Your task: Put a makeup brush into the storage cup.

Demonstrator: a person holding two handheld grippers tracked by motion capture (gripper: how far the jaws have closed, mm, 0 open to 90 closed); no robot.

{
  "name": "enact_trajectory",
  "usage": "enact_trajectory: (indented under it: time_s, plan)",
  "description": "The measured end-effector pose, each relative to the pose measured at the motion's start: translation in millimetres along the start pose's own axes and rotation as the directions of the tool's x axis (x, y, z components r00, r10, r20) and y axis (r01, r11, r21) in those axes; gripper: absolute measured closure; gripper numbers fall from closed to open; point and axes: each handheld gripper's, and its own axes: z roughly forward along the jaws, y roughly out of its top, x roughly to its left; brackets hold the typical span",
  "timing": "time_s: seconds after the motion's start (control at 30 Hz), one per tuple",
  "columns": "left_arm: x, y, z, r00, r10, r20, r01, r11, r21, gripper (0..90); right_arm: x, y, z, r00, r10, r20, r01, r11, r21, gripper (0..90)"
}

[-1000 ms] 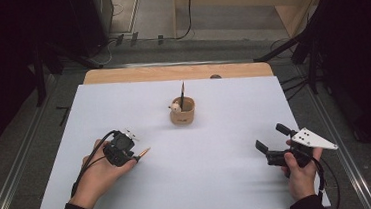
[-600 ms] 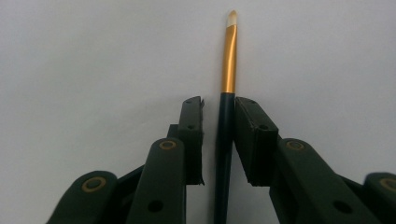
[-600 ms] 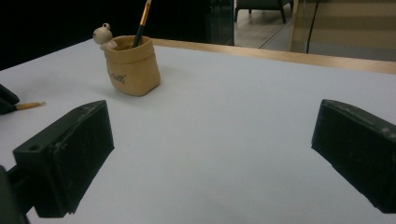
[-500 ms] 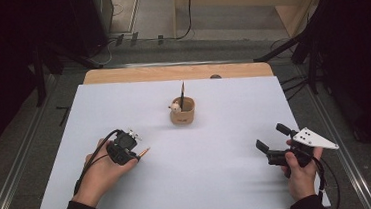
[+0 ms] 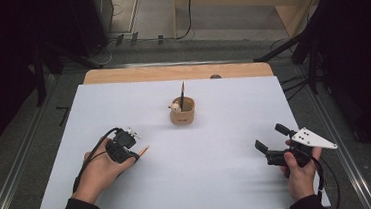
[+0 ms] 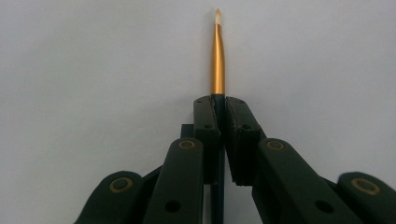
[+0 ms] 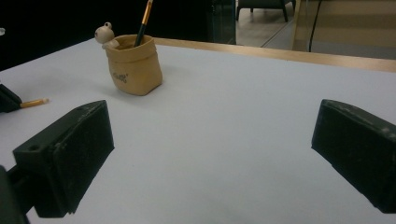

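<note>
Since a moment ago, hardly anything has changed place; both hands sit where they were, but the left gripper [image 5: 136, 149] has just been closing its jaws, and a thin brush [image 6: 217, 56] is between them. Now that gripper is clamped on the brush handle. The brush lies low on the white bench [image 5: 219, 177], at the left, with its gold part and pale tip sticking out past the jaws.

In the middle, farther back, stands a small tan pot [image 5: 182, 111] with a little figure on its rim and another brush [image 5: 182, 92] standing in it.

At the right, the right gripper [image 5: 269, 137] is wide open and holds nothing, well apart from the pot.

I think the step in hand is picking up the brush to put it in the pot. To do it well, keep the squeeze firm, lift straight up so the tip does not drag, then tip the brush upright before lowering it in, without bumping the pot.
</note>
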Motion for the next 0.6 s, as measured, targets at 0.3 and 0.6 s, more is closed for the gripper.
enact_trajectory:
  time_s: [0.3, 0.6]
  plan:
    - [5.8, 0.5, -10.0, 0.9987, -0.033, 0.040, 0.037, 0.9919, -0.121, 84.5, -0.9, -0.7, 0.9, 1.0000, -0.002, -0.001, 0.002, 1.000, -0.001, 0.0]
    - [7.2, 4.1, -20.9, 0.9976, -0.051, 0.047, 0.060, 0.9696, -0.237, 84.5, -0.8, -0.9, -0.3, 1.0000, -0.006, 0.002, 0.006, 1.000, -0.008, 0.0]
